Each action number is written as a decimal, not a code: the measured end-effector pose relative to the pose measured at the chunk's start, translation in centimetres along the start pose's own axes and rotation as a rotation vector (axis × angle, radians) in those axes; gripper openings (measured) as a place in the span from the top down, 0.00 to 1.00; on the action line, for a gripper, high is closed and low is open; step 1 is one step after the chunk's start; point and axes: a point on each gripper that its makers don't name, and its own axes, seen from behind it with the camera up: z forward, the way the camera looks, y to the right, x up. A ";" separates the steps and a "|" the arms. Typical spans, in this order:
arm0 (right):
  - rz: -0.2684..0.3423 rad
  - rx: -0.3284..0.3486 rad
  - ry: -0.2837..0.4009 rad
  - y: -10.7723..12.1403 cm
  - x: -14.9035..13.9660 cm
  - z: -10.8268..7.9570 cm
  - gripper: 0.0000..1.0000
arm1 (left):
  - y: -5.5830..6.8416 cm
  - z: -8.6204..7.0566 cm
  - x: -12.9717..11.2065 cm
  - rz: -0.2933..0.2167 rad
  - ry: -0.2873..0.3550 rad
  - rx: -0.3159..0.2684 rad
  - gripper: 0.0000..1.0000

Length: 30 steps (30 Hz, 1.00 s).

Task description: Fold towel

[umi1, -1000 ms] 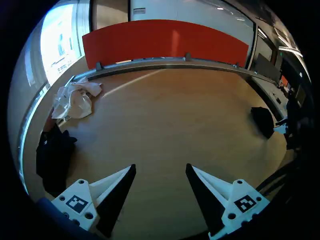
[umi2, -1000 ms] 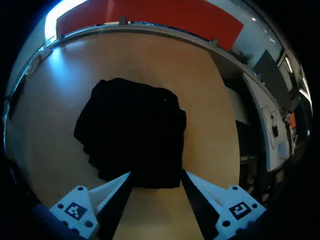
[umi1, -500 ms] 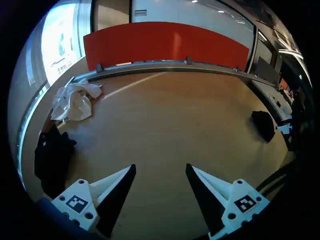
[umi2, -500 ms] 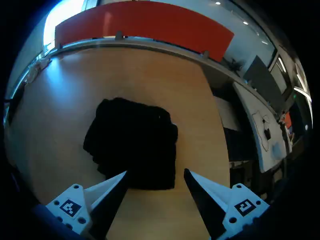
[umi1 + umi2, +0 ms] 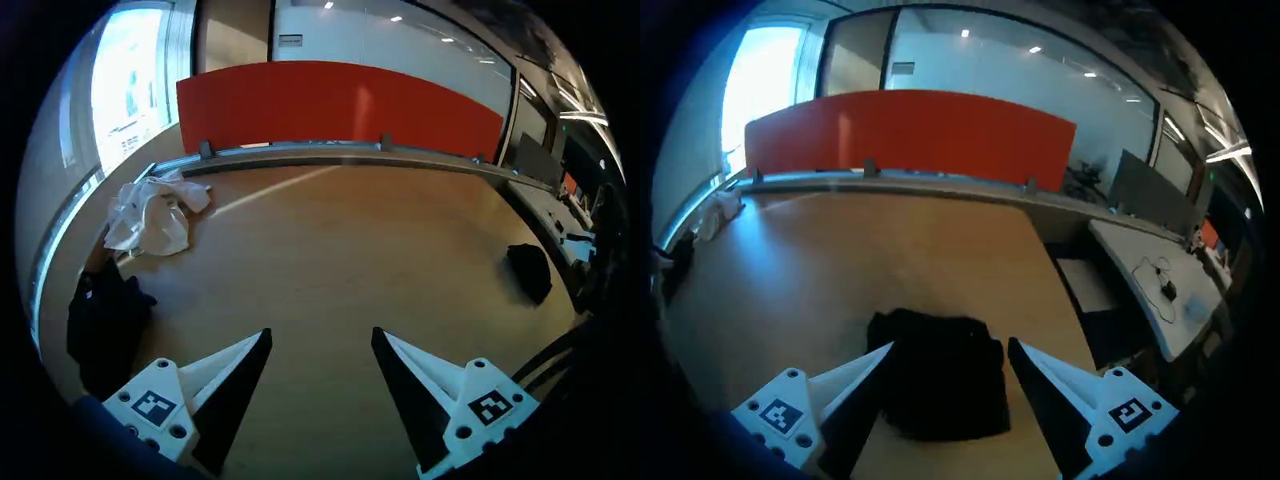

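Observation:
In the right gripper view a folded black towel [image 5: 940, 388] lies flat on the wooden table [image 5: 840, 264], right in front of my right gripper [image 5: 950, 344]. That gripper is open, its fingers standing above the towel's near side with nothing held. The same folded towel [image 5: 530, 270] sits far right in the left gripper view. My left gripper [image 5: 321, 334] is open over bare wood [image 5: 336, 240]. A crumpled white towel pile [image 5: 154, 216] lies at the far left, with a dark cloth heap [image 5: 100, 320] nearer at the left edge.
A red divider panel [image 5: 344, 108] with a grey rail runs along the table's far edge. The table's right edge drops off toward a white desk [image 5: 1160, 296] with cables. Bright windows are at the left. Open wood lies between the towels.
My right gripper has drawn back and tilted up from the folded black towel, which now looks smaller and lower in its view. The left gripper view has tilted up slightly.

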 end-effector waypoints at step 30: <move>0.134 0.022 0.514 -6.0 14.8 -3.1 0.00 | -2.7 -0.5 10.8 -0.018 0.389 0.110 0.08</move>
